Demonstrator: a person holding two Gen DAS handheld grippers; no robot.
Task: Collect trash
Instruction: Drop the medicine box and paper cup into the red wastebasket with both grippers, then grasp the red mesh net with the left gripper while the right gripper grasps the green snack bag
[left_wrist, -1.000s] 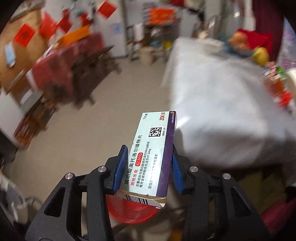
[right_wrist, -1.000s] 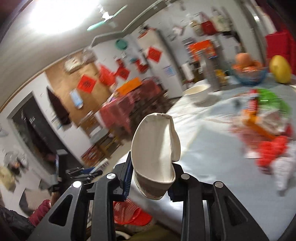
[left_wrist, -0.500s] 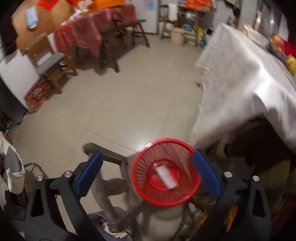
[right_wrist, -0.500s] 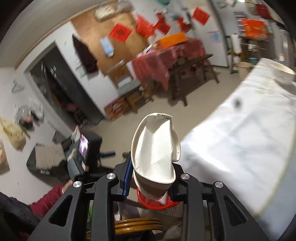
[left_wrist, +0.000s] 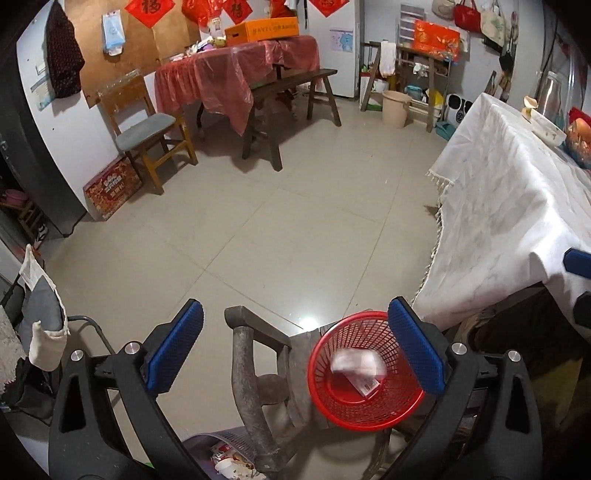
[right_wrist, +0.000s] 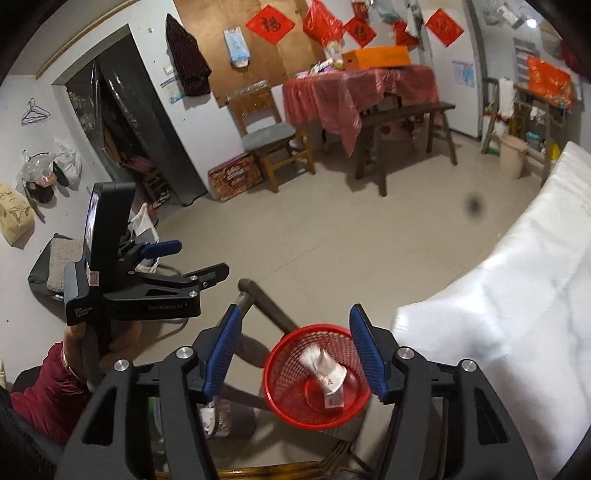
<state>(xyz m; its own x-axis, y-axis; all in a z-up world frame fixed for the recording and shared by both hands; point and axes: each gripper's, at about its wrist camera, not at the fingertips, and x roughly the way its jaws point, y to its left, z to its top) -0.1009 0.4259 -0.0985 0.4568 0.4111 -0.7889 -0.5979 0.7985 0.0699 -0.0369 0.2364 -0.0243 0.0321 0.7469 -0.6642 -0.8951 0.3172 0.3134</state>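
A red mesh basket stands on a wooden chair below both grippers; it also shows in the right wrist view. In it lie the medicine box and a crumpled white paper cup, which also shows in the right wrist view. My left gripper is open and empty above the basket's left side. My right gripper is open and empty directly over the basket. The left gripper also shows in the right wrist view, held in a hand.
A table with a white cloth stands to the right, with a bowl on it. A wooden chair, a red-covered table and a bench stand at the far wall. A trash bin sits below.
Both grippers swung from the table down over the basket. The left opened and dropped the medicine box, then the right opened and dropped the paper cup.
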